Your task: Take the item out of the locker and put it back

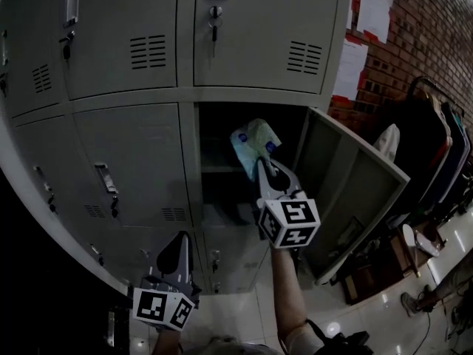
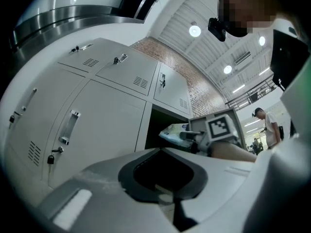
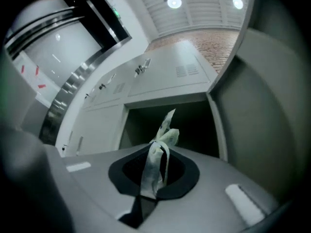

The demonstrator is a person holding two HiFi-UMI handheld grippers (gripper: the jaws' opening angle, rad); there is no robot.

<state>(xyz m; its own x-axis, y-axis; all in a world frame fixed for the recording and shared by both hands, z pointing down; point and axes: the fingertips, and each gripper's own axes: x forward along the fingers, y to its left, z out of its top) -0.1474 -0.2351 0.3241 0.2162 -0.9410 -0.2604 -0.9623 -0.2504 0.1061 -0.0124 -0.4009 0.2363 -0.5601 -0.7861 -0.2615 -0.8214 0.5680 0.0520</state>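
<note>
A pale crinkled plastic packet (image 1: pixel 251 140) hangs at the mouth of the open locker (image 1: pixel 222 191), level with its upper shelf space. My right gripper (image 1: pixel 263 167) is shut on the packet's lower edge and points up into the opening. In the right gripper view the packet (image 3: pixel 158 161) stands pinched between the jaws, its top poking toward the dark compartment (image 3: pixel 194 125). In the left gripper view the packet (image 2: pixel 173 130) and the right gripper (image 2: pixel 192 136) show in front of the opening. My left gripper (image 1: pixel 179 256) hangs low at the left, shut, with nothing in it (image 2: pixel 171 198).
The locker door (image 1: pixel 349 192) swings out to the right. Closed lockers (image 1: pixel 140 161) with handles and keys surround the open one. At the right are a brick wall with papers (image 1: pixel 373 13), dark bags (image 1: pixel 436 146), and a person's shoe (image 1: pixel 412 302) on the glossy floor.
</note>
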